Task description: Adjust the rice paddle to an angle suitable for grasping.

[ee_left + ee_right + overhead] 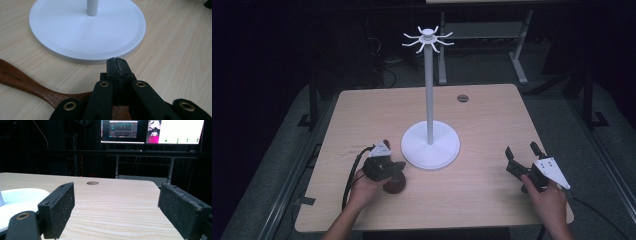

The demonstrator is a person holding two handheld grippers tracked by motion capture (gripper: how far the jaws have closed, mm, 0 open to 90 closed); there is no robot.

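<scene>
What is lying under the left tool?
A brown wooden utensil lies on the table under the left tool. Its handle sticks out; the tool covers the wider end.

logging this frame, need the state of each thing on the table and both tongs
left tongs: shut, jaws pressed together, nothing visibly between the tips
right tongs: open, jaws wide apart, empty
white stand: upright on the table, hooks bare
wooden spoon: flat on the table under the left tongs
table: bearing the stand and spoon
</scene>
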